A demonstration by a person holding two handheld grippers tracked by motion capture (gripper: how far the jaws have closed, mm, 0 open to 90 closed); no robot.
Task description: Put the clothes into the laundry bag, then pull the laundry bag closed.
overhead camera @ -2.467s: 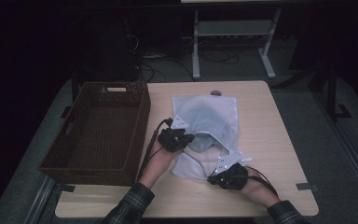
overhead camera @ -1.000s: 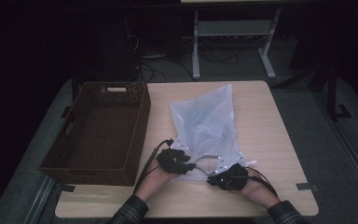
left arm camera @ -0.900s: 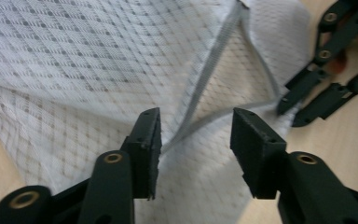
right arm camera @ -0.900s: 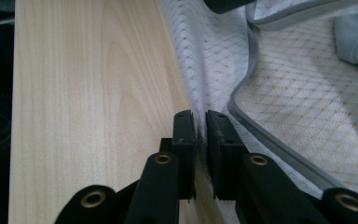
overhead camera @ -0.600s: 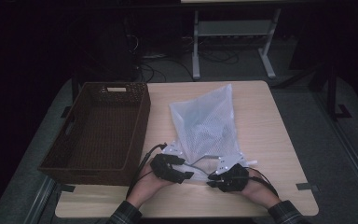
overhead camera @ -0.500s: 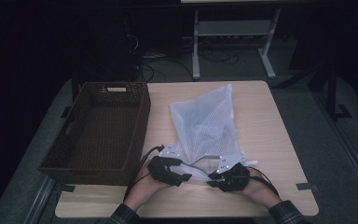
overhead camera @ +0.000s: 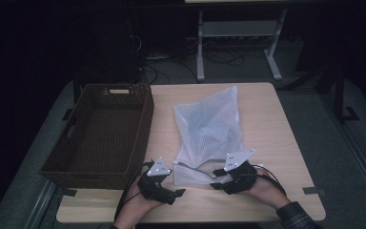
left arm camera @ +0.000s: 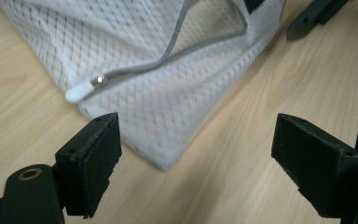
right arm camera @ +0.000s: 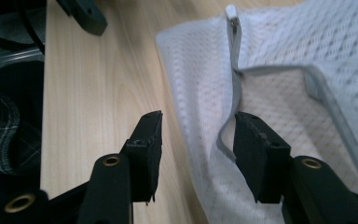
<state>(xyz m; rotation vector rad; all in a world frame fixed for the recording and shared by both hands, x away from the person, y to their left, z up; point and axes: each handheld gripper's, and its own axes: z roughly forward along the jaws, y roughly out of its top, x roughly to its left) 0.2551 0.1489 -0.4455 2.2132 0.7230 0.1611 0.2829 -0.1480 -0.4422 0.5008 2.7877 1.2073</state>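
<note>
The mesh bag [overhead camera: 209,133] lies flat on the bench [overhead camera: 276,138] beside the basket [overhead camera: 100,131]. My left tongs [left arm camera: 196,154] have just opened, clear of its corner; my right tongs [right arm camera: 198,149] have been opening too, the zipper edge seemingly loose between them.

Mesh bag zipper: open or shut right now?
Open. The zipper edges gape apart along the mesh bag mouth, showing the inside; the pull sits at the corner end.
</note>
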